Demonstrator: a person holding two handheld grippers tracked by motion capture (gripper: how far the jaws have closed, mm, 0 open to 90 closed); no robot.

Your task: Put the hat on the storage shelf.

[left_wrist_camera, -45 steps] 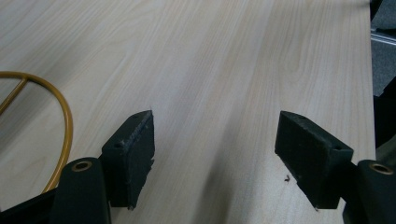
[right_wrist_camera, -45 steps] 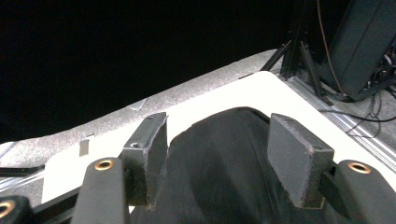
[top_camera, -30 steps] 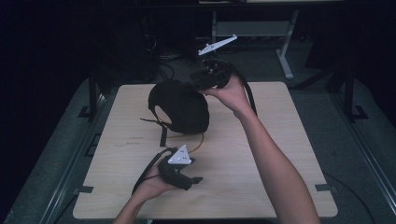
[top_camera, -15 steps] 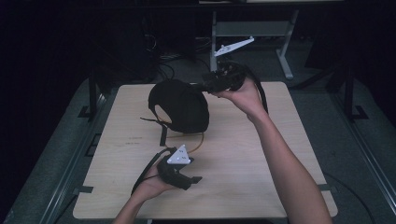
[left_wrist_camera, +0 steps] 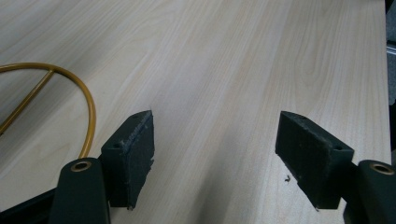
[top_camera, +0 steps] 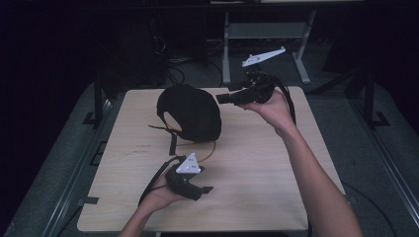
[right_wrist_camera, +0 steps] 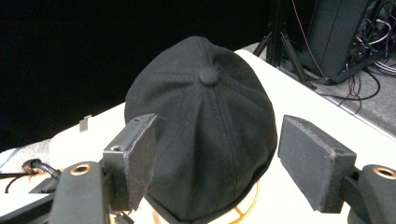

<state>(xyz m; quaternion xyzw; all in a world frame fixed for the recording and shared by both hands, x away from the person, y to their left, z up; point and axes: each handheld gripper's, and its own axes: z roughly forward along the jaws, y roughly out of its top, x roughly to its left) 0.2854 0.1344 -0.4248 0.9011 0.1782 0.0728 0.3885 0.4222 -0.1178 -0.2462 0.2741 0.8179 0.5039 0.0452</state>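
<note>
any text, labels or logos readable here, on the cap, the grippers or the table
None can be read.
Cap: plain black, no logo or label shows.
Table: a faint dark mark on the wood, too small to tell if it is writing.
Left gripper and right gripper: no lettering shows on their grey plates.

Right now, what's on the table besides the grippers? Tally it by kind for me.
Black cap: 1
Yellow wire stand under the cap: 1
Total: 2
</note>
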